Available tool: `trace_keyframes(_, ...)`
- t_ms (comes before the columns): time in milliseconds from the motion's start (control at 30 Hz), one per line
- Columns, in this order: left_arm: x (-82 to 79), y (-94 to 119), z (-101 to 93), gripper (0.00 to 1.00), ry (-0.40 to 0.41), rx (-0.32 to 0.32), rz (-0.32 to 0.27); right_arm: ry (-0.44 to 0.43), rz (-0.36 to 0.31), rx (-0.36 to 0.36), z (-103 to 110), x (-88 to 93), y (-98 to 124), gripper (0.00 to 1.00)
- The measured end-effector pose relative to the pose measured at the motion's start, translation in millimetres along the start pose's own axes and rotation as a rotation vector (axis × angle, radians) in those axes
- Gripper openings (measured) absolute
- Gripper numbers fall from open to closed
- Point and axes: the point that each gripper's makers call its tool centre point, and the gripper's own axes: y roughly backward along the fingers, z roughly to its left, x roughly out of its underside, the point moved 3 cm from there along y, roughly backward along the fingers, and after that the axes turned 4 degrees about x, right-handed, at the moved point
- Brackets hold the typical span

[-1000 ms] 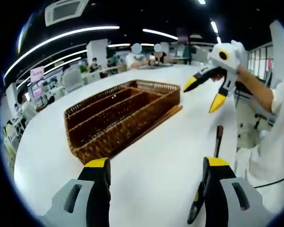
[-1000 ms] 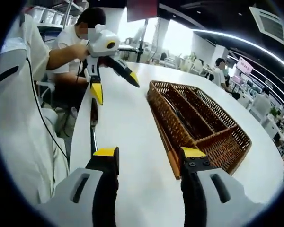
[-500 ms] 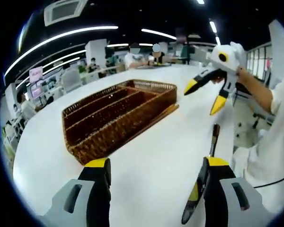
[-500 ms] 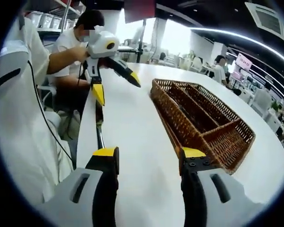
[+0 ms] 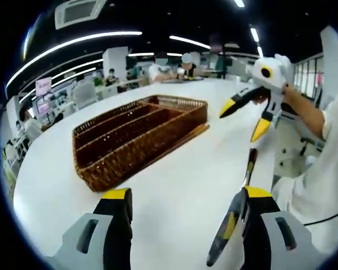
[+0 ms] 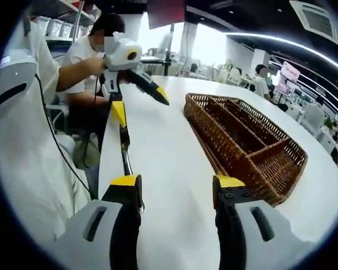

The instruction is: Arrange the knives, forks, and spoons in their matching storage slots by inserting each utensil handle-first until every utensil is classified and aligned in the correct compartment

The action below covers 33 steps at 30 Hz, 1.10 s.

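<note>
Both grippers are hovering over the white table, jaws spread wide, nothing held.

In the left gripper view, the left gripper [image 5: 183,202] is standing open above the table [image 5: 174,169]; a dark-handled utensil [image 5: 236,211], probably a knife, is lying just beside its right jaw near the table edge. Farther off, the wicker tray [image 5: 138,138] is sitting with its long slots showing. In the right gripper view, the right gripper [image 6: 177,188] is likewise gaping, utensil [image 6: 124,149] by its left jaw, tray [image 6: 245,143] beyond.
</note>
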Motion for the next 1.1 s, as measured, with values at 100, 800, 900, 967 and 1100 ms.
trace_keyframes(100, 1.5, -1, -2.2, 0.79, -0.002, 0.0, 0.004, -0.004, 0.002, -0.005, 2, 1.2, 0, 0.52)
trace_keyframes(800, 17.3, -7, -25.5, 0.7, 0.011, 0.083, 0.082, -0.078, 0.043, -0.109, 30, 16.3, -4, 0.32)
trace_keyframes(900, 19.4, -8, -29.9, 0.64, 0.015, 0.104, 0.091, -0.086, 0.046, -0.117, 32, 17.3, -5, 0.31)
trace_keyframes(967, 20.7, -8, -32.0, 0.6, 0.018, 0.115, 0.098, -0.091, 0.051, -0.136, 37, 19.0, -7, 0.3)
trace_keyframes(1100, 22.8, -7, -34.6, 0.55, 0.02, 0.13, 0.115, -0.088, 0.066, -0.149, 40, 20.5, -9, 0.28)
